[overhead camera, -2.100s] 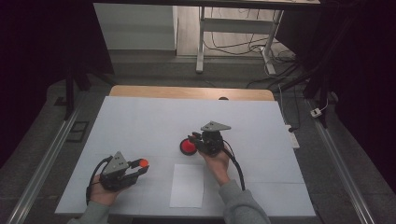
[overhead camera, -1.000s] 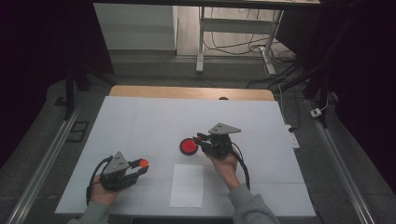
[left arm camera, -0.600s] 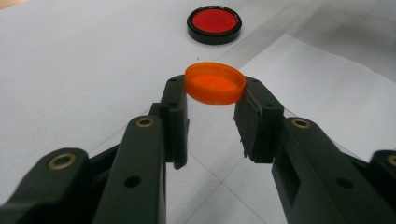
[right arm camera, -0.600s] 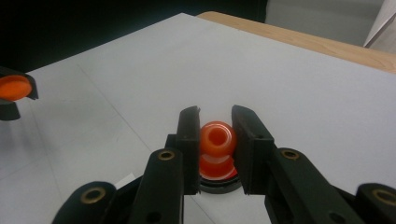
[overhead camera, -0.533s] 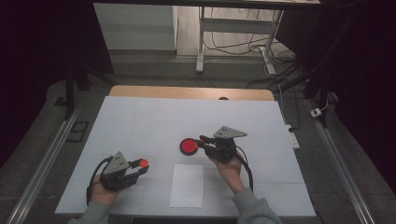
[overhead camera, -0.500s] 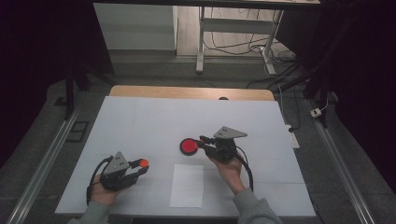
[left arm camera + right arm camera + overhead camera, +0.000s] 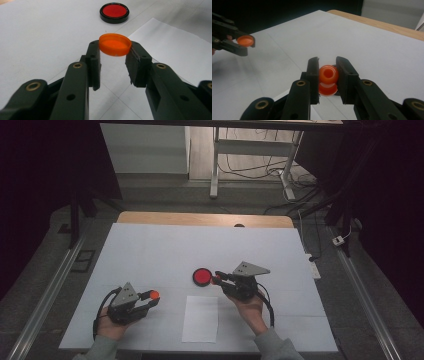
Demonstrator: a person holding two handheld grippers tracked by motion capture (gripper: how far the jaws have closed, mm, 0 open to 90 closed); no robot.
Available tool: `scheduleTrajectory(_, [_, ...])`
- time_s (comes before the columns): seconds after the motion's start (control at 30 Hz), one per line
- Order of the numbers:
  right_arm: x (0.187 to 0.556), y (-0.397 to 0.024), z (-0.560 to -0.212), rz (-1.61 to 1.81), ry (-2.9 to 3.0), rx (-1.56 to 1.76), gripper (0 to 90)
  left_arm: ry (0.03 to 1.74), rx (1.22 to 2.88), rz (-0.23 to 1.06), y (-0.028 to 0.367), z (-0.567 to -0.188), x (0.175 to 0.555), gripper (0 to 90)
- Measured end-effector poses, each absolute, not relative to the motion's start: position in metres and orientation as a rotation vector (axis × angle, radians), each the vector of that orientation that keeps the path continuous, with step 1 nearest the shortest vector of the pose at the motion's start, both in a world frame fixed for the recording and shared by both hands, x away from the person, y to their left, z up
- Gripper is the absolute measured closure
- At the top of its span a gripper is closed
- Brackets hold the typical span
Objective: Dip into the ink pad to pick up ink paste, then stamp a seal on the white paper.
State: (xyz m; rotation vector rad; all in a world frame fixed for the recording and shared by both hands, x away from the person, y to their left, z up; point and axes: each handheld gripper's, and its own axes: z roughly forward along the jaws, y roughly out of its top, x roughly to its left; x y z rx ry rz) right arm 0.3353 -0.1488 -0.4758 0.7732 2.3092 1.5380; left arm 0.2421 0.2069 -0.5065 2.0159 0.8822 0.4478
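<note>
A flat, round orange cap (image 7: pixel 115 44) of smooth, slightly translucent plastic is pinched at its rim between the black jaws of the left gripper (image 7: pixel 113 53), which is held low over the near left part of the table (image 7: pixel 150 250); in the high view the cap is seen as an orange dot at the gripper's tip (image 7: pixel 154 294). A small orange plastic piece (image 7: pixel 328 79), glossy and rounded, with a round hole facing the camera and a flange below it, is clamped between the ribbed pads of the right gripper (image 7: pixel 327 75), which is held near the table's middle. A round disc (image 7: pixel 203 277) with a matte red face and a black rim lies flat on the table, just beside the right gripper's tip. The table is covered by a smooth white sheet. A rectangular sheet of white paper (image 7: pixel 200 318) lies flat between the two hands.
</note>
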Motion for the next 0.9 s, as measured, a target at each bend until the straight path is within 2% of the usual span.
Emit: scheduleTrajectory(0.9, [0.308, -0.156, -0.476, 1.571, 2.348, 0.685, 72.4, 0.879, 2.018, 0.453, 0.207, -0.506, 0.242, 65.4])
